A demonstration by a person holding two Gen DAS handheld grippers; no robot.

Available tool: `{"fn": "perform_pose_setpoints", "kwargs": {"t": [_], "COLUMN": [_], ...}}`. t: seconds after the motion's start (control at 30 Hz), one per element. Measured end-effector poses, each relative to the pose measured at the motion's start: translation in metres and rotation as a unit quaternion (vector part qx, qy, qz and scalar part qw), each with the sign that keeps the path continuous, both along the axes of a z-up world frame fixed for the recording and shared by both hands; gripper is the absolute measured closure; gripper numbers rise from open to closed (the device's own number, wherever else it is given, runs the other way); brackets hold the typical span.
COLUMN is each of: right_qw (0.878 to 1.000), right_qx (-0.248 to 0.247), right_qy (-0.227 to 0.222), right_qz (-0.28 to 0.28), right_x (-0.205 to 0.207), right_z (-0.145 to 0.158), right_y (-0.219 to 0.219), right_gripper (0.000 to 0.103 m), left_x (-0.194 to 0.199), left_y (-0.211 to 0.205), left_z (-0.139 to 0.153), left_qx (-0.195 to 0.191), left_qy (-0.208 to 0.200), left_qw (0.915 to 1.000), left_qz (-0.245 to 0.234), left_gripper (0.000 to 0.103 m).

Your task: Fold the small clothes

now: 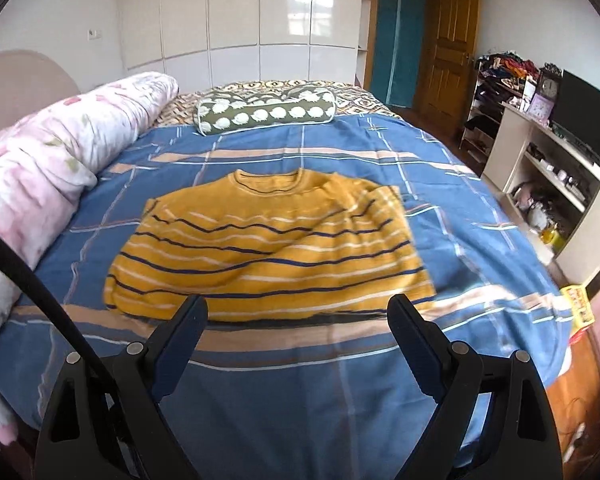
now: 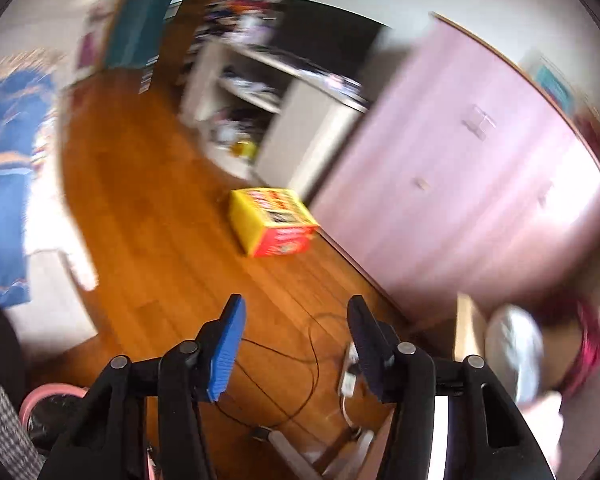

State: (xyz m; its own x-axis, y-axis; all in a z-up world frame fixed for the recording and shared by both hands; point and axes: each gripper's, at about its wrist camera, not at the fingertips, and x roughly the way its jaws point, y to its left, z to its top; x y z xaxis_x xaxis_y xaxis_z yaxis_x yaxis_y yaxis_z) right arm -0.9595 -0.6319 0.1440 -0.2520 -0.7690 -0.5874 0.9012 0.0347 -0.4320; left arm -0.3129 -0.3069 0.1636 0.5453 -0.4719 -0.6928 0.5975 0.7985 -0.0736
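Note:
A small yellow sweater (image 1: 268,248) with navy and white stripes lies on the blue checked bedspread (image 1: 340,380), neck toward the far side, one sleeve folded across its front. My left gripper (image 1: 296,312) is open and empty, held just above the sweater's near hem. My right gripper (image 2: 296,312) is open and empty, pointing away from the bed at the wooden floor (image 2: 148,184); that view is blurred and the sweater is not in it.
A rolled pink floral quilt (image 1: 60,152) lies along the bed's left side and a green bolster pillow (image 1: 264,114) at the far end. Shelves and a TV (image 1: 556,152) stand right of the bed. A yellow box (image 2: 274,220), cables and a pink cabinet (image 2: 460,184) are by the floor.

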Motion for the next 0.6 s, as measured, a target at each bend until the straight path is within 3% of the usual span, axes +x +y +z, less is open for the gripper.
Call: {"fn": "perform_pose_setpoints", "kwargs": {"t": [0.13,0.3,0.47,0.6], "right_qw": [0.997,0.987,0.985,0.963], "right_qx": [0.004,0.006,0.013,0.047], "right_qy": [-0.068,-0.155,-0.167,-0.224], "right_qz": [-0.046,-0.048,0.036,0.139], "right_x": [-0.04,-0.036,0.034,0.118], "right_z": [-0.019,-0.026,-0.021,-0.019], "right_y": [0.001,-0.004,-0.005,-0.015], "right_gripper": [0.045,0.045,0.045,0.042], "left_x": [-0.005,-0.003,0.004,0.011], "left_y": [-0.003,0.003,0.018,0.038], "left_z": [0.008,0.011,0.003,-0.003], "left_qx": [-0.007,-0.014,-0.016,-0.02], "left_qy": [-0.001,-0.004,-0.006,-0.01], "left_qw": [1.0,0.9999,0.9997,0.9992], "left_qz": [0.002,0.004,0.017,0.034], "left_gripper": [0.013,0.013,0.013,0.013]}}
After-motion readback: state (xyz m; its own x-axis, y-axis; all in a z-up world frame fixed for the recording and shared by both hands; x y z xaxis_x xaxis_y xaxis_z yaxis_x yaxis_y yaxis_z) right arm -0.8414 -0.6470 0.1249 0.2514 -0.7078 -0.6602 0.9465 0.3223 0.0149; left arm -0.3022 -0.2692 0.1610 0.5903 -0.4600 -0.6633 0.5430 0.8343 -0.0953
